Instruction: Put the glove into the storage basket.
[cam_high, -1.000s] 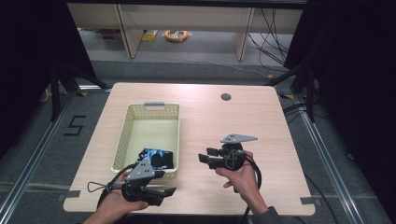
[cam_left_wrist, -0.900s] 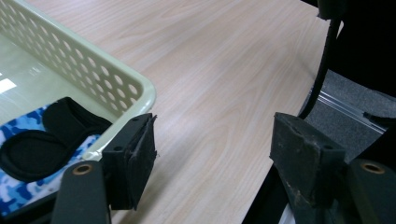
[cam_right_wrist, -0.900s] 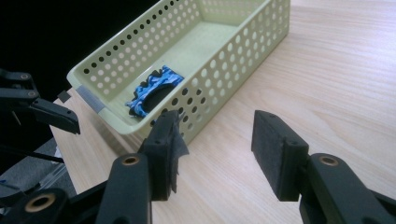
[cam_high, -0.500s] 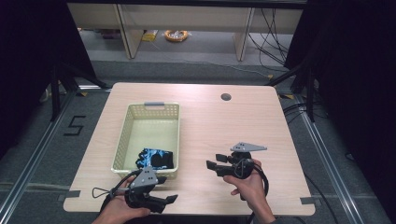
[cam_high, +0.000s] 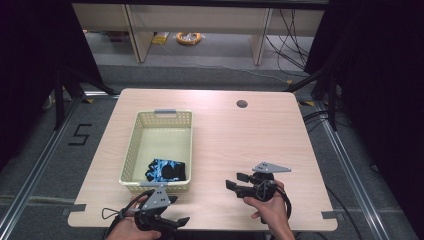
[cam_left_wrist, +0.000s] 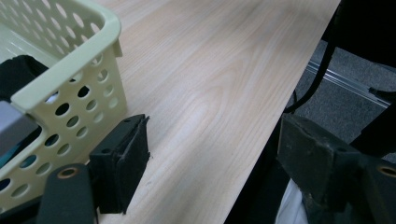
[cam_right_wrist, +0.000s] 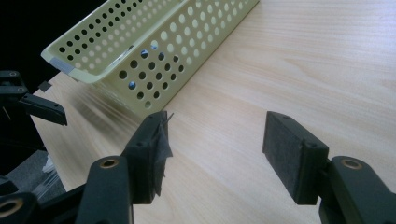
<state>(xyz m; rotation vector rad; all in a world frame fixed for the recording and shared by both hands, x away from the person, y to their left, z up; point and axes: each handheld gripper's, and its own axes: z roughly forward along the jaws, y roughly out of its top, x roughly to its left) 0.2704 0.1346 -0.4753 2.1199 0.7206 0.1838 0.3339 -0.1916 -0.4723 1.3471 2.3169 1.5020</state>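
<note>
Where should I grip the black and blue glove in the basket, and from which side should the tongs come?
Probably from straight above. The glove lies flat on the floor of the basket, against its near wall, so the walls block a side approach. Grip the raised dark cuff at its right end, since that looks thickest. Both tongs are open and empty.

Black two-jawed tongs (cam_high: 241, 183) with dark padded jaws, grey three-cornered top plates, trailing black cables.

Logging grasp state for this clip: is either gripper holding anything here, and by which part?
Nothing is held. The left gripper and right gripper have both just been opening, jaws empty. The black-and-blue glove lies loose in the basket.
</note>
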